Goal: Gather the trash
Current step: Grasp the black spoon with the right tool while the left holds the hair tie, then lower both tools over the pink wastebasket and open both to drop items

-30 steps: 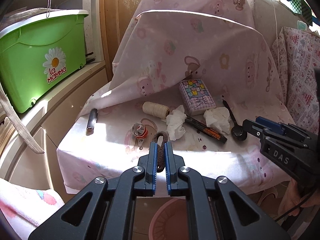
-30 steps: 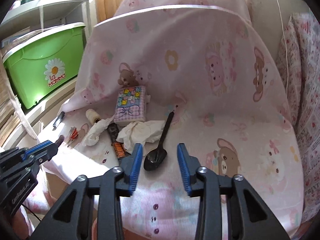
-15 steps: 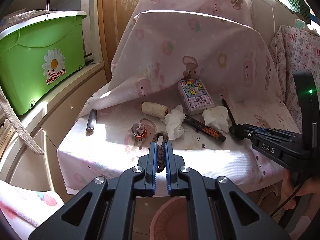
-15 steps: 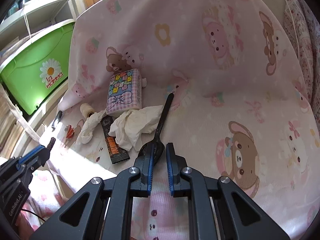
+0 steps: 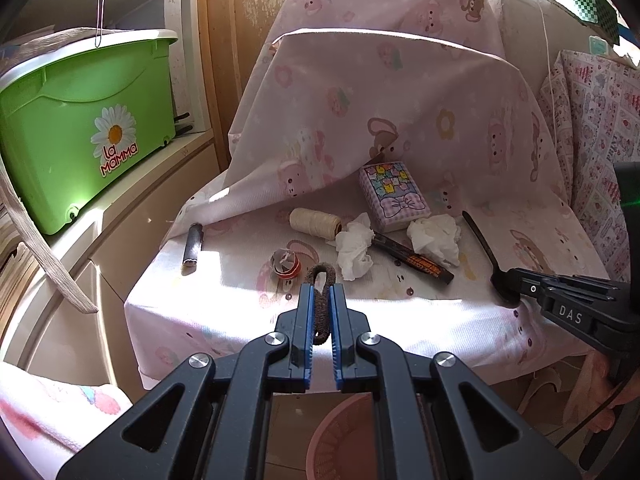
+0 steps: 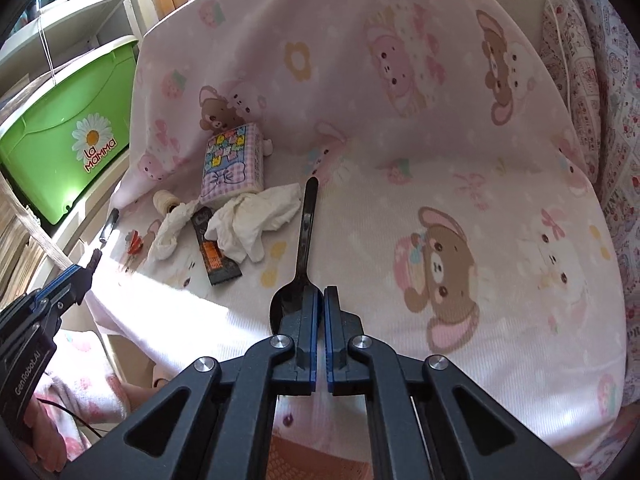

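Note:
My left gripper (image 5: 320, 292) is shut on a brown hair tie (image 5: 320, 312), held at the front edge of the pink cloth-covered seat (image 5: 400, 312). My right gripper (image 6: 321, 294) is shut on the bowl of a black plastic spoon (image 6: 305, 232) lying on the cloth; it also shows in the left wrist view (image 5: 516, 284). Two crumpled tissues (image 5: 354, 248) (image 5: 436, 234), a dark snack wrapper (image 5: 416, 258) and a torn red wrapper (image 5: 286, 266) lie on the seat.
A spool of twine (image 5: 314, 222), a patterned tissue pack (image 5: 394, 196) and a dark lighter (image 5: 193, 244) also lie on the seat. A pink basket (image 5: 344, 436) stands on the floor below the front edge. A green bin (image 5: 84, 128) sits on the shelf at left.
My right gripper moved forward onto the spoon and closed on its bowl. My left gripper stayed shut on the hair tie, almost still.

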`<action>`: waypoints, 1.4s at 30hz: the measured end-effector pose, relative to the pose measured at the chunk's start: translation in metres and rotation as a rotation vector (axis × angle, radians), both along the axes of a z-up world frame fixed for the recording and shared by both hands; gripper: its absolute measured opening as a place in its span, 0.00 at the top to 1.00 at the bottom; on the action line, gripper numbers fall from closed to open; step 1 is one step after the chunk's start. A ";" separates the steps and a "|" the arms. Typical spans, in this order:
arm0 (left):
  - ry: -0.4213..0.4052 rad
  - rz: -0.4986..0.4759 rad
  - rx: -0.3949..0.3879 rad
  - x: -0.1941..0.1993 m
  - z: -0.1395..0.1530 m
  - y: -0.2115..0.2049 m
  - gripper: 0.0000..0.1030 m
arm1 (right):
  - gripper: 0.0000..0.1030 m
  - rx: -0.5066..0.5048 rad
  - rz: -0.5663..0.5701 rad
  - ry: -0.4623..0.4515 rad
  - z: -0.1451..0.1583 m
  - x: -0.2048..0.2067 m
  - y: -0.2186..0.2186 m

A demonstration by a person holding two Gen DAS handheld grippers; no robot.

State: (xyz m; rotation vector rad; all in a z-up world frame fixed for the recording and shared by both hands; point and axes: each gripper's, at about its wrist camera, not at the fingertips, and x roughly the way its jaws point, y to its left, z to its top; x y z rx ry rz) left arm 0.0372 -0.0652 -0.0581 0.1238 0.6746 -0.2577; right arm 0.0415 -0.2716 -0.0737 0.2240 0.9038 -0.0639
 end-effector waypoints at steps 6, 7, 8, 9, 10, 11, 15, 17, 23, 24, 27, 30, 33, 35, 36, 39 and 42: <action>-0.006 -0.008 0.023 -0.004 0.003 -0.003 0.93 | 0.98 0.037 0.056 -0.031 0.015 -0.021 0.006; 0.004 -0.005 0.039 -0.004 0.002 -0.004 0.93 | 0.98 0.029 0.073 -0.044 0.020 -0.025 0.010; 0.023 -0.005 0.066 -0.003 0.001 -0.006 0.93 | 0.98 0.020 0.087 -0.055 0.024 -0.028 0.014; 0.038 -0.015 0.076 -0.004 -0.001 -0.007 0.93 | 0.98 0.010 0.102 -0.065 0.028 -0.031 0.018; 0.051 -0.026 0.065 -0.005 -0.002 -0.005 0.93 | 0.98 0.004 0.114 -0.071 0.031 -0.034 0.022; 0.075 -0.034 0.041 -0.006 -0.003 -0.003 0.93 | 0.98 0.002 0.122 -0.074 0.033 -0.037 0.026; 0.193 -0.077 -0.098 0.000 -0.005 0.010 0.93 | 0.98 0.053 0.135 -0.078 0.040 -0.044 0.031; 0.225 -0.093 -0.119 0.001 -0.005 0.013 0.93 | 0.98 0.075 0.144 -0.083 0.046 -0.050 0.032; 0.290 -0.123 -0.032 -0.009 -0.016 0.008 0.93 | 0.98 0.080 0.237 -0.054 0.049 -0.064 0.051; 0.309 -0.131 -0.036 -0.010 -0.017 0.008 0.93 | 0.98 0.076 0.256 -0.046 0.047 -0.065 0.055; 0.365 -0.120 -0.017 -0.008 -0.026 0.009 0.93 | 0.98 0.048 0.313 -0.022 0.039 -0.070 0.072; 0.428 -0.084 -0.015 -0.003 -0.040 0.013 0.93 | 0.98 0.029 0.338 0.016 0.027 -0.073 0.085; 0.482 -0.016 0.009 0.003 -0.062 0.017 0.94 | 0.98 0.025 0.341 0.088 0.009 -0.074 0.088; 0.545 0.001 0.011 0.007 -0.079 0.017 0.93 | 0.98 0.055 0.356 0.148 -0.006 -0.072 0.090; 0.585 0.002 -0.003 0.009 -0.088 0.017 0.93 | 0.98 0.062 0.369 0.175 -0.013 -0.070 0.091; 0.717 0.007 -0.062 0.015 -0.116 0.015 0.93 | 0.98 0.018 0.383 0.277 -0.043 -0.066 0.096; 0.816 0.052 -0.065 0.020 -0.147 0.014 0.93 | 0.98 0.035 0.366 0.352 -0.070 -0.061 0.093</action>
